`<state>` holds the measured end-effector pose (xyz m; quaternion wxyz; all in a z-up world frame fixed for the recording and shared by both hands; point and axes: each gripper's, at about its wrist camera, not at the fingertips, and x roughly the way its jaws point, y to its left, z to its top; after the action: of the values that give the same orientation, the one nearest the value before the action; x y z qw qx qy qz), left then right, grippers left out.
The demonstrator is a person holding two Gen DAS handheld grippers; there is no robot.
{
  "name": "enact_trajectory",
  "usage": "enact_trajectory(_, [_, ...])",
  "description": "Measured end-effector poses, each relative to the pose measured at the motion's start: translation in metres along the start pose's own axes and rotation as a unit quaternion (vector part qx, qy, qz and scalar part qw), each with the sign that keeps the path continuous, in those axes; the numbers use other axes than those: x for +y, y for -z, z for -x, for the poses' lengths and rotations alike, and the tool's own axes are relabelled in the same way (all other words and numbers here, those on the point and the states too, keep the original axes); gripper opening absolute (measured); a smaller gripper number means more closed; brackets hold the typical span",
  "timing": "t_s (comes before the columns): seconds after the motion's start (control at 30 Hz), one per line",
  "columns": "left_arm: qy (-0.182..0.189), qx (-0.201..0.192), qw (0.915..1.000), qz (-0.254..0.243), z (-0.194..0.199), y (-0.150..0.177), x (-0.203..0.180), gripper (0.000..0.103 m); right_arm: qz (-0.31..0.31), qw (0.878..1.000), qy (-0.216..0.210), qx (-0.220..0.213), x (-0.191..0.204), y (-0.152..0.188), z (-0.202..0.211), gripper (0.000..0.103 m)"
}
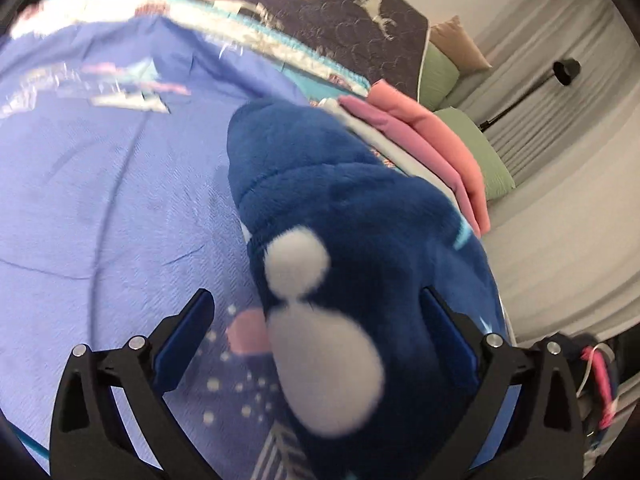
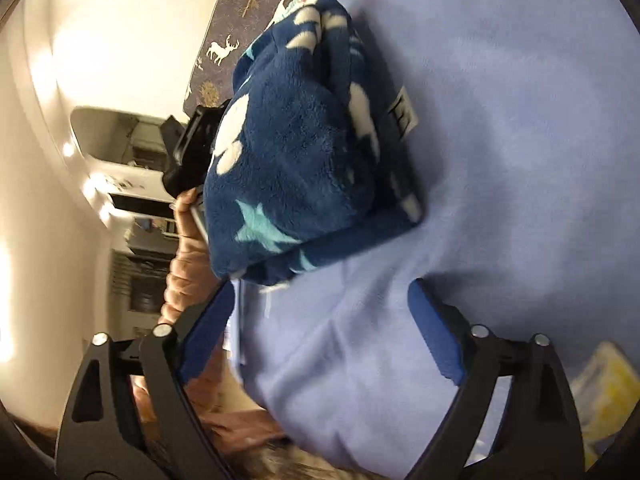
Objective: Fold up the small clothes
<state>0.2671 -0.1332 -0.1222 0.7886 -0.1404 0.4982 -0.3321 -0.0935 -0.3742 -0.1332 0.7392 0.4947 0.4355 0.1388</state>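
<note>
While the left gripper [image 1: 316, 344] sits spread wide, its blue pads either side of the navy fleece garment [image 1: 340, 208], nothing is pinched yet — the right pad is close against the fleece, the left pad well clear. Fleece is bunched up in a lump, white blobs and teal stars on it, lying on the lavender bedspread [image 1: 100, 200] toward its right edge. Just beyond it, a stack of folded clothes [image 1: 420, 140], pink on top, w/ green pillows [image 1: 484, 152] behind, near the far right corner of the bed. Dark deer-print blanket [image 1: 360, 12] runs along the far edge.

Over to the right gripper [image 2: 320, 316]: also spread, empty, hovering over bare bedspread near the bed's edge, nothing btwn the pads. Same fleece [image 2: 292, 152] lies ahead of it, well apart from the pads, w/ a label tab showing on one side. The other gripper's black body pokes out behind the lump; it's blurry there.

Step in hand, I'd say: picking up a fresh garment, fold not begun — it's a heap, no flat panel visible. Next move prob calls for both grippers to find an edge or hem, pinch, then lift and shake it flat on the open bedspread. Risk: thick pile means a pinch could grab several layers at once.
</note>
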Motion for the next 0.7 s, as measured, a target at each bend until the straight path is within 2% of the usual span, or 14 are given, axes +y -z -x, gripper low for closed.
enact_trajectory(0.07, [0.026,0.019,0.9991,0.028,-0.01,-0.005,0.009,0.102,-0.033,0.999,0.006,-0.003,-0.004,-0.008,-0.011,0.095])
enact_trajectory(0.13, [0.044,0.022,0.9978,0.044,-0.015,-0.01,0.014,0.102,-0.05,0.999,0.004,-0.011,-0.003,-0.017,-0.019,0.099])
enact_trajectory(0.3, [0.043,0.016,0.9988,0.018,-0.02,-0.016,0.009,0.102,-0.033,0.999,-0.002,-0.029,0.011,-0.024,-0.026,0.099])
enact_trajectory(0.47, [0.042,0.004,0.999,0.018,-0.031,-0.02,0.002,0.102,-0.046,0.998,0.005,-0.037,0.01,-0.033,-0.047,0.099])
enact_trajectory(0.5, [0.037,0.001,0.9993,0.006,-0.032,-0.02,-0.002,0.098,-0.045,0.998,0.01,-0.046,0.011,-0.033,-0.045,0.099])
enact_trajectory(0.53, [0.039,0.0,0.9992,-0.005,-0.033,-0.021,-0.005,0.084,-0.042,0.997,0.017,-0.057,0.014,-0.033,-0.047,0.097])
enact_trajectory(0.57, [0.039,-0.001,0.9991,-0.016,-0.034,-0.022,-0.008,0.081,-0.036,0.997,0.026,-0.069,0.017,-0.032,-0.048,0.094])
enact_trajectory(0.63, [0.03,-0.015,0.9986,-0.042,-0.028,-0.02,-0.015,0.065,-0.012,0.995,0.047,-0.09,0.024,-0.028,-0.048,0.072])
enact_trajectory(0.67, [0.025,-0.022,0.9981,-0.052,-0.023,-0.019,-0.018,0.061,0.0,0.994,0.054,-0.095,0.028,-0.027,-0.048,0.068])
enact_trajectory(0.7, [0.017,-0.032,0.9973,-0.064,-0.016,-0.017,-0.025,0.057,0.02,0.992,0.064,-0.105,0.033,-0.025,-0.046,0.06])
